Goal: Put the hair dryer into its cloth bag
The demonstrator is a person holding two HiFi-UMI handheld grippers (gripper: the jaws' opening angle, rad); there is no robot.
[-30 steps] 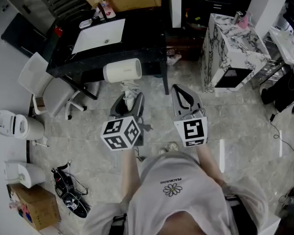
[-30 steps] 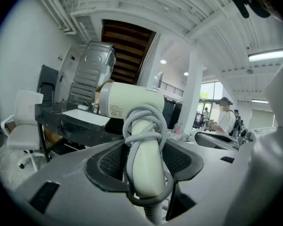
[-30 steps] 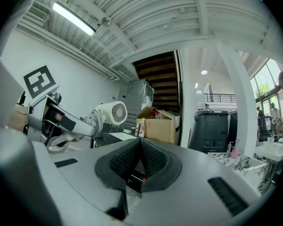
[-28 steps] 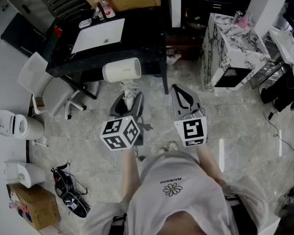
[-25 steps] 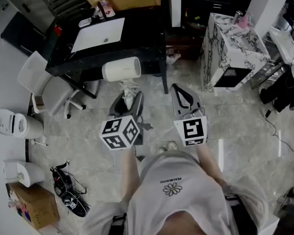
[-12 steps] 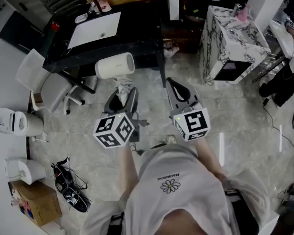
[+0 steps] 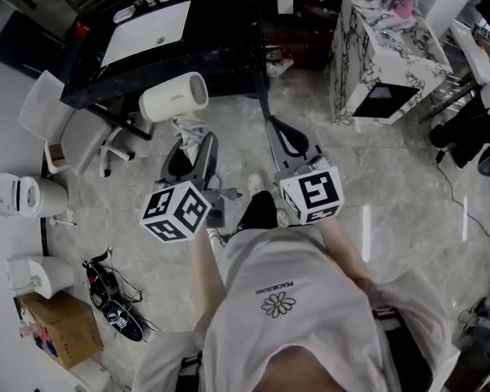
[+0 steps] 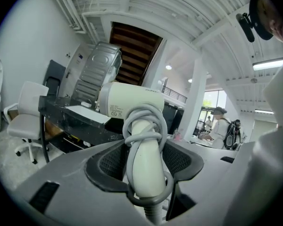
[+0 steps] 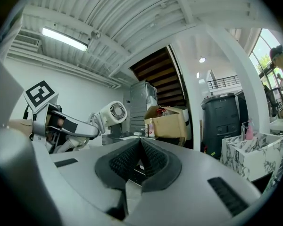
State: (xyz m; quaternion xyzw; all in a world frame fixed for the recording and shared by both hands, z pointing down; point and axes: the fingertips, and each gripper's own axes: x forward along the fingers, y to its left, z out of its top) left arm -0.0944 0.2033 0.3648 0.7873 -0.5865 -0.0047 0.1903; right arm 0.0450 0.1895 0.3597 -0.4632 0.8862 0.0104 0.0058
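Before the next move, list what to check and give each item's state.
1. Grip: the left gripper is shut on the dryer handle. Ok.
2. Loose ends: the cord is wound round the handle. Ok.
3. Spare hand: the right gripper is shut, empty and apart from the dryer. Ok.
4. Bag found: cannot tell. A white sheet on the table may be it.
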